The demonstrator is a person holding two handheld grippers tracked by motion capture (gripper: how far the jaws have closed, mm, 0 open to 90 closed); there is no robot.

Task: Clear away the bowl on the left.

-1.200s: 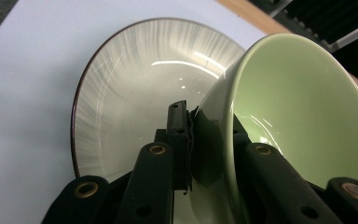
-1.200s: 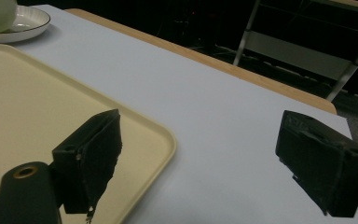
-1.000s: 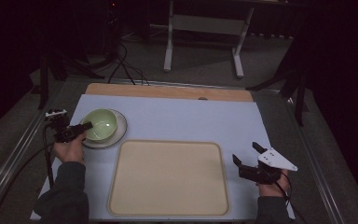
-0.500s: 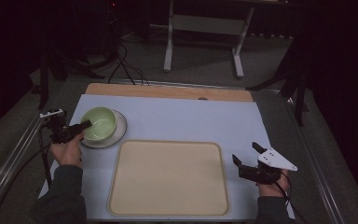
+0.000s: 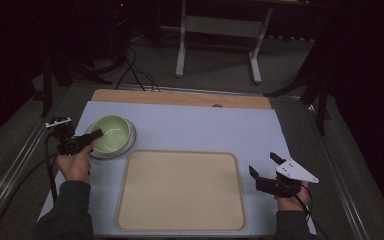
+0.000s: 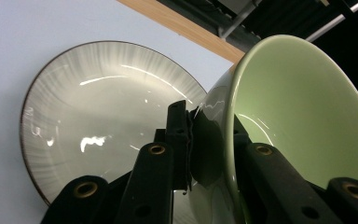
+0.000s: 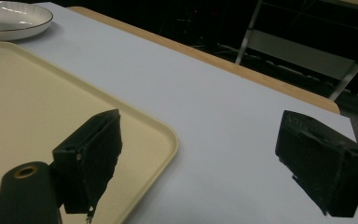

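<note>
My left gripper [image 5: 97,134] is shut on the near rim of a pale green bowl [image 5: 112,132], with one jaw inside the wall and one outside. In the left gripper view the bowl [image 6: 298,116] hangs tilted in the left gripper [image 6: 205,128], over a grey-white plate [image 6: 98,107] with a dark rim. The plate [image 5: 129,145] lies on the white mat at the left. My right gripper [image 5: 263,165] rests open beside the right edge of a beige tray [image 5: 180,190], nothing between its jaws [image 7: 200,126].
The tray [image 7: 51,107] takes up the middle front of the white mat [image 5: 200,127]. A wooden strip [image 5: 180,97] runs along the mat's far edge. The plate [image 7: 9,18] lies beyond the tray's far corner. Metal rails border the table's sides.
The left gripper has shifted slightly up and to the right with the bowl, which now sits off-centre over the plate. The right gripper has stayed put.
</note>
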